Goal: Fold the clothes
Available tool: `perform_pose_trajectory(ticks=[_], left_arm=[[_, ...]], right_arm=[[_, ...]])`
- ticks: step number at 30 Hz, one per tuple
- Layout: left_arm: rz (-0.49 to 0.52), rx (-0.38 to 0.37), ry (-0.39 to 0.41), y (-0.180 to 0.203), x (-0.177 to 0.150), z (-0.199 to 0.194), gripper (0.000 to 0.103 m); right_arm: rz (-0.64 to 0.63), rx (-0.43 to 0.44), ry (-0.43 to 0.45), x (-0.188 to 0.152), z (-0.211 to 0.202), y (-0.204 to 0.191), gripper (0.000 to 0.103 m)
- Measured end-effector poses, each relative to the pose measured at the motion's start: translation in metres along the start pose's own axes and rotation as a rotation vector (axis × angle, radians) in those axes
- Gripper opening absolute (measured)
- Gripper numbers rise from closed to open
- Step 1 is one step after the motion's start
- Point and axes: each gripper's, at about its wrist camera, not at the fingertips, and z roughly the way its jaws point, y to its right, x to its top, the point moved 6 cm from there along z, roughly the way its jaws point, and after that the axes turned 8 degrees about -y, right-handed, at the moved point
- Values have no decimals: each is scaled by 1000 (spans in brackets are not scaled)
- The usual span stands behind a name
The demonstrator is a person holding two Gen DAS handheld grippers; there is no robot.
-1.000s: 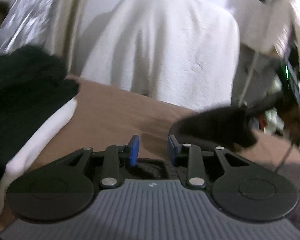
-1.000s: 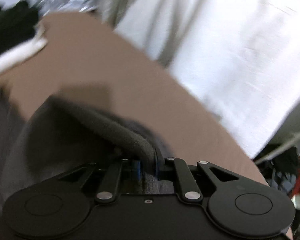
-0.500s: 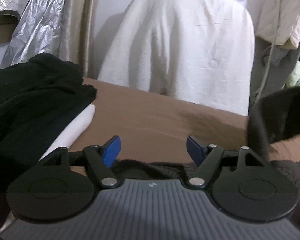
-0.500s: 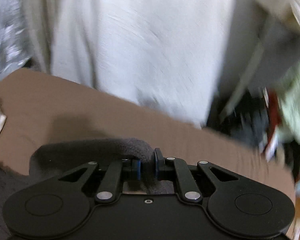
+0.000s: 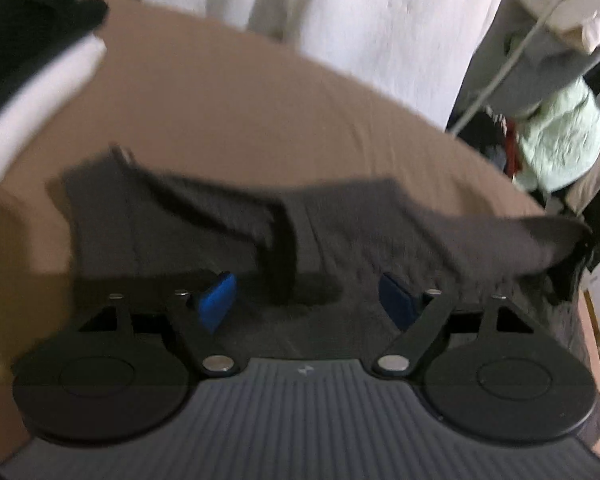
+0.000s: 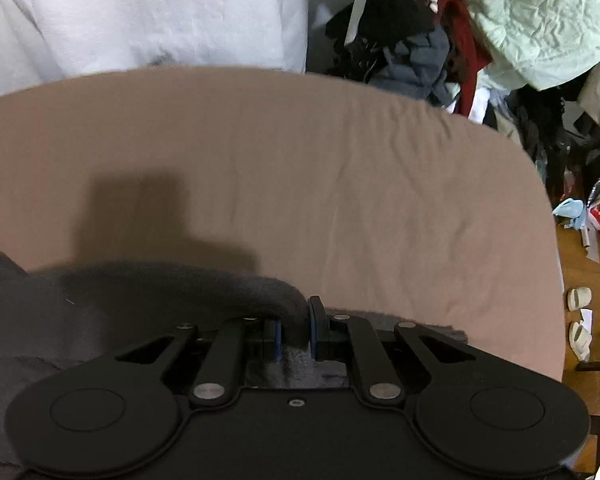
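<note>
dk grey garment (image 5: 204, 216), tan sheet (image 6: 300, 152), blue fingers (image 5: 217, 304)

1 grey garment (image 5: 340, 232), 2 claws (image 5: 308, 300).

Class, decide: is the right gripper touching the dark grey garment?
Touching. The right wrist view shows the right gripper closed on a rolled fold of the dark grey garment, its blue pads pressing both sides.
</note>
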Motion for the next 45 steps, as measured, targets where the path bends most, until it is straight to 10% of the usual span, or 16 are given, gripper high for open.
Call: perform_pose_trajectory(ticks=[3,16,20,24,28,33,41,44,45], left_arm=[[27,14,16,8,-3,3,81],[-46,-14,31,7,-2,14,88],[-44,0,17,11,0,16,89],[-40,1,34,12,-1,16,89],[-78,-71,97,7,2,12,77],[-63,-67,100,4,9,22,16],[-38,-23,161,-4,51,12,13],[-29,55,62,-5,80,29,12],[-2,104,47,-2,87,35,12]], right_arm=[[-42,-104,31,1,11,2,45],[149,-47,408,-45,50,54,73],[75,-206,418,-40,60,65,87],[96,-177,431,-35,56,68,83],[304,144,435,-52,49,85,83],[544,483,414,-82,48,101,84],[419,472,342,-69,69,49,84],[324,422,334,-51,71,24,22],[292,405,332,-45,71,15,17]])
